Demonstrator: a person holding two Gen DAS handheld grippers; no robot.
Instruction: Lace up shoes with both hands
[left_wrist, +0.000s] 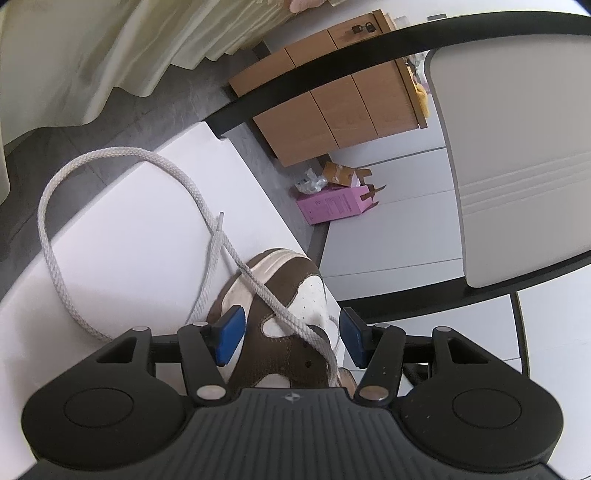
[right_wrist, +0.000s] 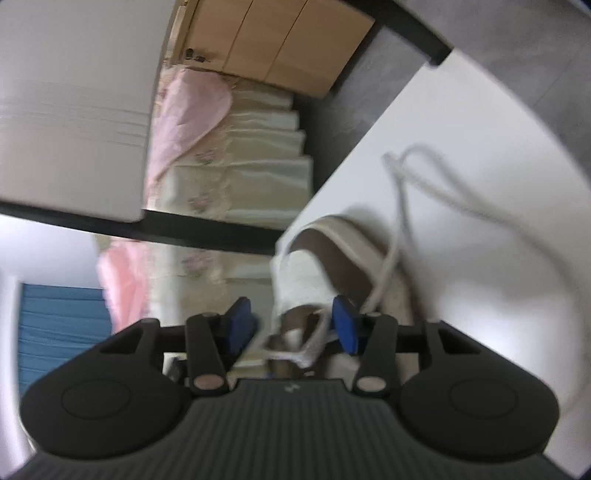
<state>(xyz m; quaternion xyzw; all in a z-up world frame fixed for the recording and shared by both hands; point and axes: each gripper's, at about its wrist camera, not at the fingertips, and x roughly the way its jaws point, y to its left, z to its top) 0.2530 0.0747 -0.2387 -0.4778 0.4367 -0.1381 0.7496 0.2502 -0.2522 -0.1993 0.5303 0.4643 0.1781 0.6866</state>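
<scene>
A brown and white sneaker (left_wrist: 284, 295) lies on the white table (left_wrist: 147, 240), toe pointing away. A white braided lace (left_wrist: 48, 254) runs from its eyelets across the toe and loops wide over the table to the left; its tipped end (left_wrist: 221, 218) rests on the table. My left gripper (left_wrist: 291, 336) hovers open over the shoe's front, with the lace passing between its blue pads (left_wrist: 231, 334), untouched. The right wrist view is blurred: my right gripper (right_wrist: 293, 326) is open over the sneaker (right_wrist: 332, 254), and a bit of lace (right_wrist: 310, 345) lies close to the right pad (right_wrist: 345, 325).
The table edge (left_wrist: 280, 218) runs just right of the shoe. A chair with a white back (left_wrist: 517, 166) and black frame stands beside it. On the floor sit a pink box (left_wrist: 336, 205) and a wooden cabinet (left_wrist: 332, 103). A cream curtain (left_wrist: 92, 55) hangs at left.
</scene>
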